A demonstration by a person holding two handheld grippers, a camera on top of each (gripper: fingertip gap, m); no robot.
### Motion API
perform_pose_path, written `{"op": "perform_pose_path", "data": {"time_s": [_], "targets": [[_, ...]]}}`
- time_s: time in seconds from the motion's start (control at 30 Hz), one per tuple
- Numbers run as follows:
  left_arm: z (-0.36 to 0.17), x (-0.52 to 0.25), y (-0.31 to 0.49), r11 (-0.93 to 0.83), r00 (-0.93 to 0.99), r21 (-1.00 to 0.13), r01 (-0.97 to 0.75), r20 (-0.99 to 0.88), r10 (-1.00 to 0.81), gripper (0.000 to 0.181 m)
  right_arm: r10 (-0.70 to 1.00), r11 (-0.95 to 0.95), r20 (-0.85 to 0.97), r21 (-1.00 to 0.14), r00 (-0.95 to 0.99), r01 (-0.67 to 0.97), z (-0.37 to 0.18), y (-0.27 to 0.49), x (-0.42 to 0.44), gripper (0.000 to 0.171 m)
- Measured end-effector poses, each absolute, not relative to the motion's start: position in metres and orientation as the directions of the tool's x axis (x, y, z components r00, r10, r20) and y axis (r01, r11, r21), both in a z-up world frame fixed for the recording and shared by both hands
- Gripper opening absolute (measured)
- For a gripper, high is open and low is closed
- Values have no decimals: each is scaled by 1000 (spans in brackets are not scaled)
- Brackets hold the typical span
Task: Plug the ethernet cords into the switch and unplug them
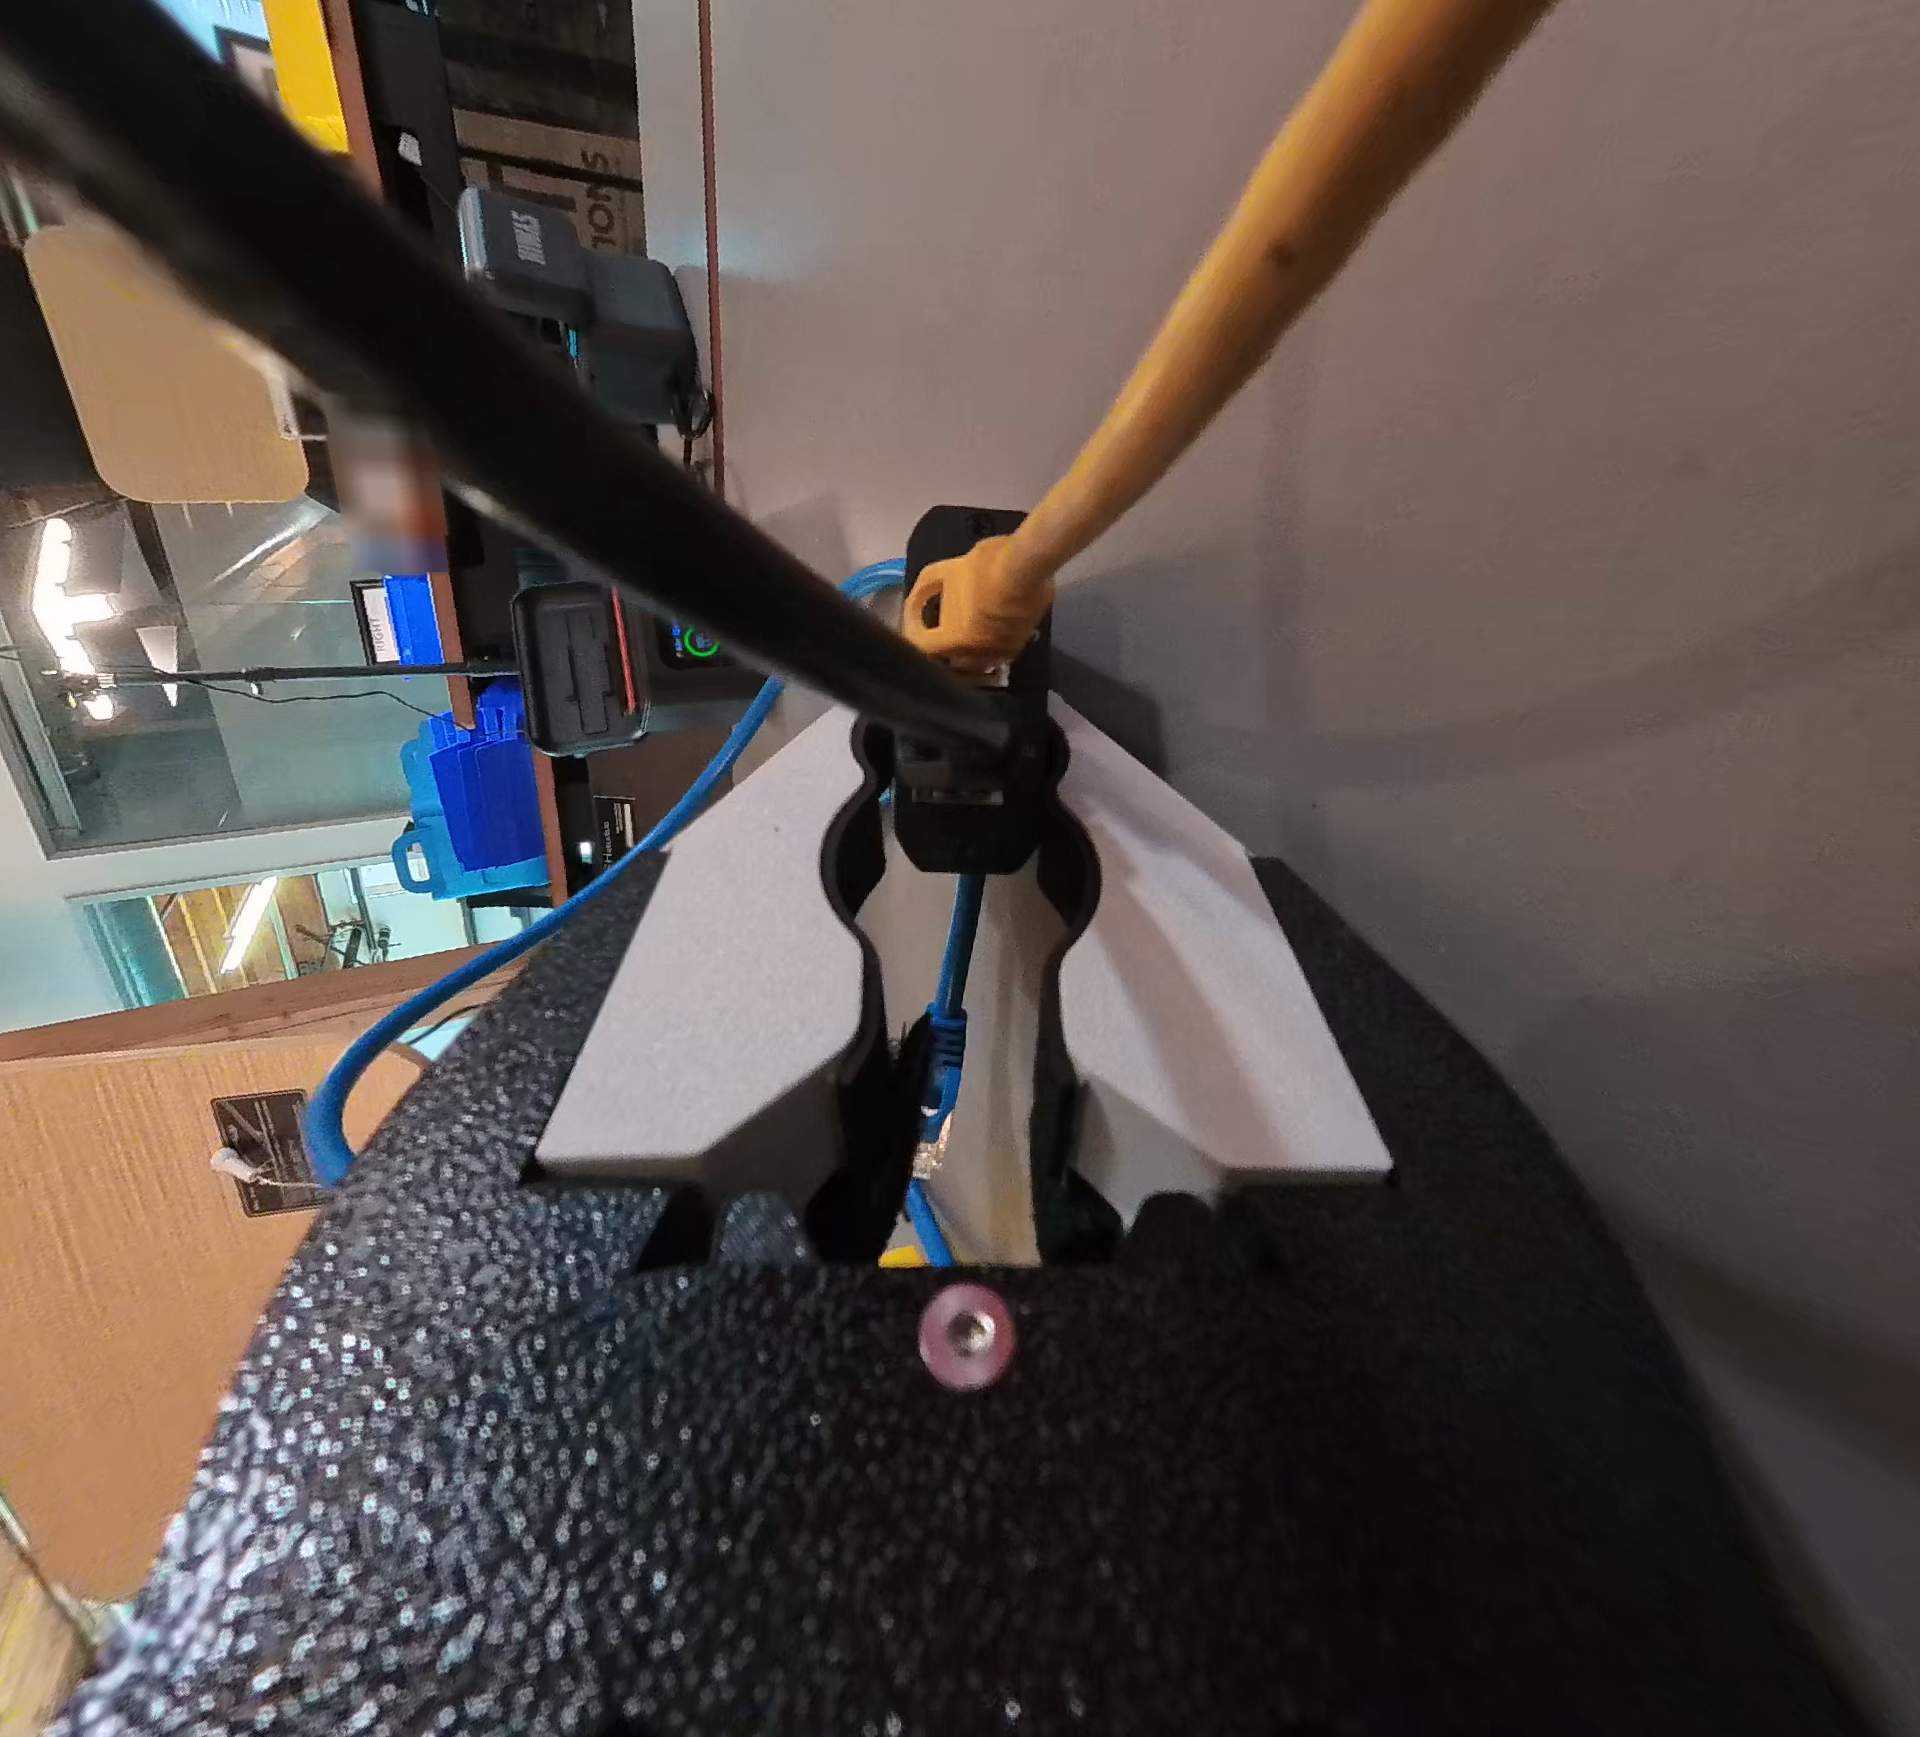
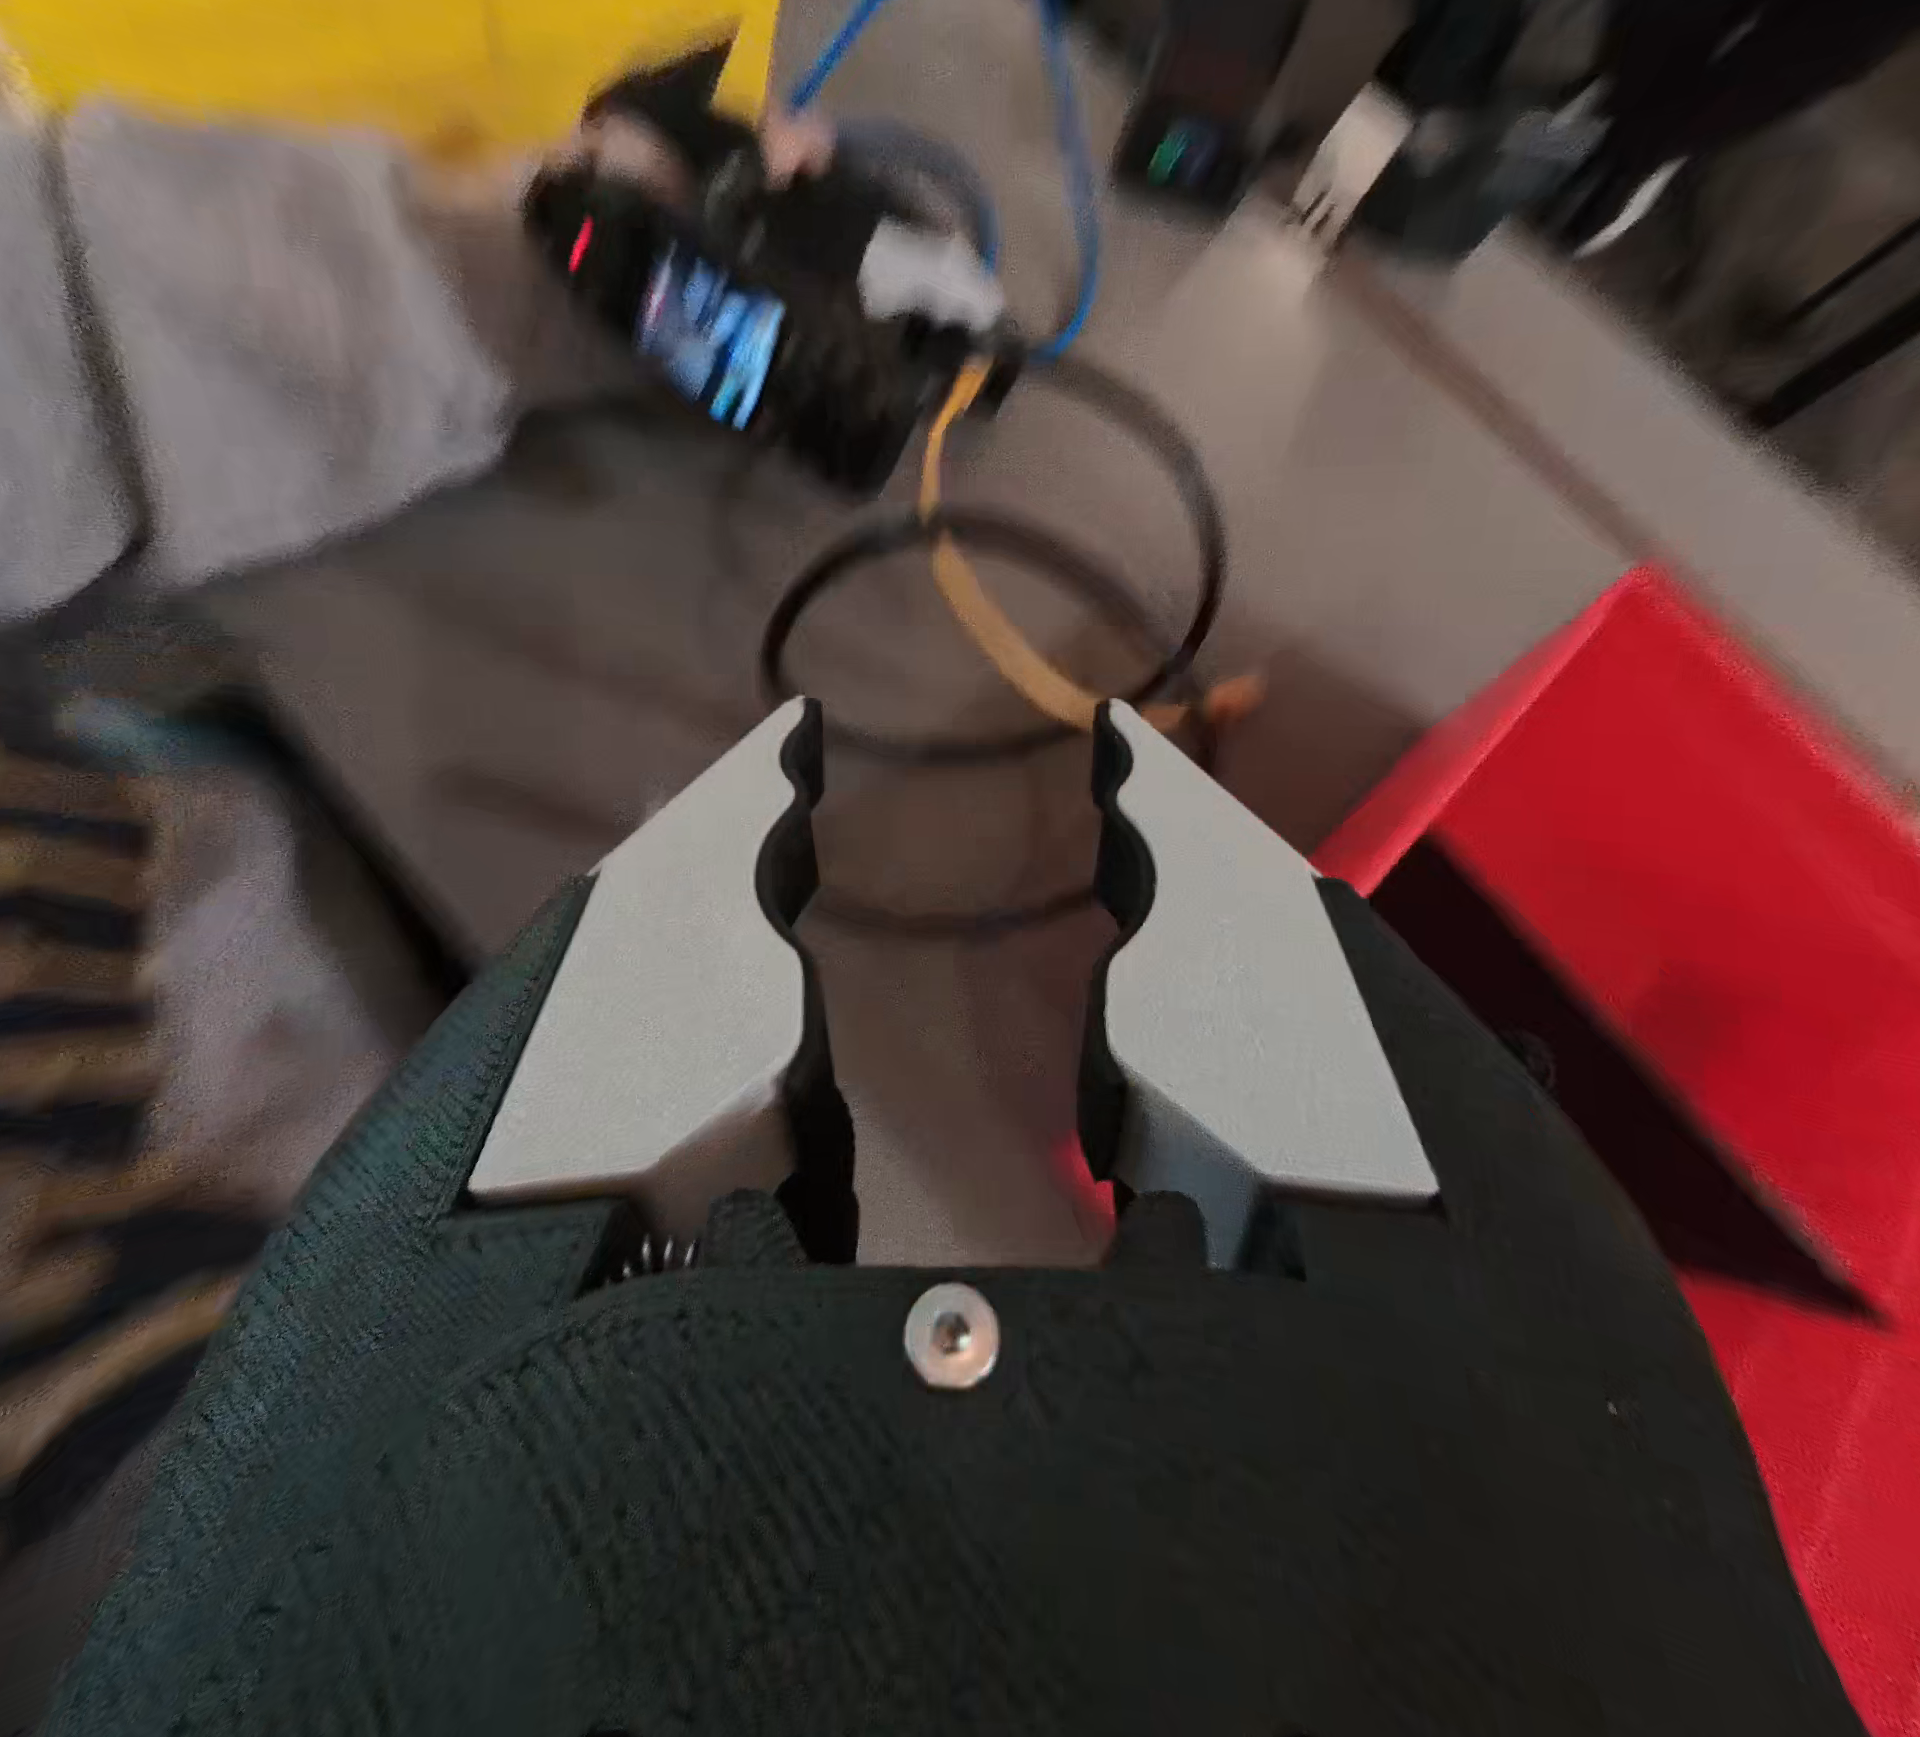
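Left gripper (image 1: pixel 961 752) is clamped on the small black plastic switch (image 1: pixel 971 752) at its fingertips. Two cords are plugged in just beyond the jaws: one orange ethernet cord (image 1: pixel 1299 212), one black cord (image 1: pixel 416 316). One blue ethernet cord (image 1: pixel 948 1043) lies loose between the jaws. Right gripper (image 2: pixel 956 731) is open and empty, well short of the switch. Likely next: grab the blue plug and line it up with a free port.

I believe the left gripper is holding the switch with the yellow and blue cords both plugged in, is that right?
Not quite: the left wrist view shows the blue cord's plug hanging loose below the switch. The yellow cord and a black cord are plugged in. The left gripper does hold the switch.
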State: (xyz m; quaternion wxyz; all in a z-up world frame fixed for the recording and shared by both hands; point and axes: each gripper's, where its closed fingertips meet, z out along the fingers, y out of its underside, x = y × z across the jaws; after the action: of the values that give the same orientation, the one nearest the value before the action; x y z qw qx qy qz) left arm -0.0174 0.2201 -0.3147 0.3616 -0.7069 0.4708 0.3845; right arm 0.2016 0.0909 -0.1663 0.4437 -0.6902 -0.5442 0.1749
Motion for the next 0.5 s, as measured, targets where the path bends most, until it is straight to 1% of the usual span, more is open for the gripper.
{"op": "perform_pose_path", "data": {"time_s": [0.07,0.13,0.2,0.23,0.27,0.33,0.47,0.5], "targets": [[-314,-17,220,-295,280,-170,-940,-879,-386,23,882,93,319,-839,347,536,-153,115,161,51],[-314,-17,220,-292,300,-193,-937,-874,-383,23,884,146,338,-856,322,496,-154,133,122,52],[-313,-17,219,-284,311,-209,-936,-869,-385,23,891,193,368,-835,264,515,-170,149,90,55],[-313,-16,218,-280,311,-211,-936,-868,-387,24,894,209,389,-802,222,560,-186,157,79,55],[-313,-15,218,-278,311,-211,-937,-867,-390,24,891,224,412,-763,189,607,-201,166,72,56],[-313,-15,217,-262,288,-194,-945,-874,-392,24,889,260,439,-723,134,640,-222,177,62,56],[-313,-15,217,-255,316,-226,-940,-858,-405,24,914,274,399,-744,76,609,-233,182,55,56],[-313,-15,217,-247,317,-231,-941,-856,-408,24,918,280,392,-755,67,593,-233,182,55,54]]}}
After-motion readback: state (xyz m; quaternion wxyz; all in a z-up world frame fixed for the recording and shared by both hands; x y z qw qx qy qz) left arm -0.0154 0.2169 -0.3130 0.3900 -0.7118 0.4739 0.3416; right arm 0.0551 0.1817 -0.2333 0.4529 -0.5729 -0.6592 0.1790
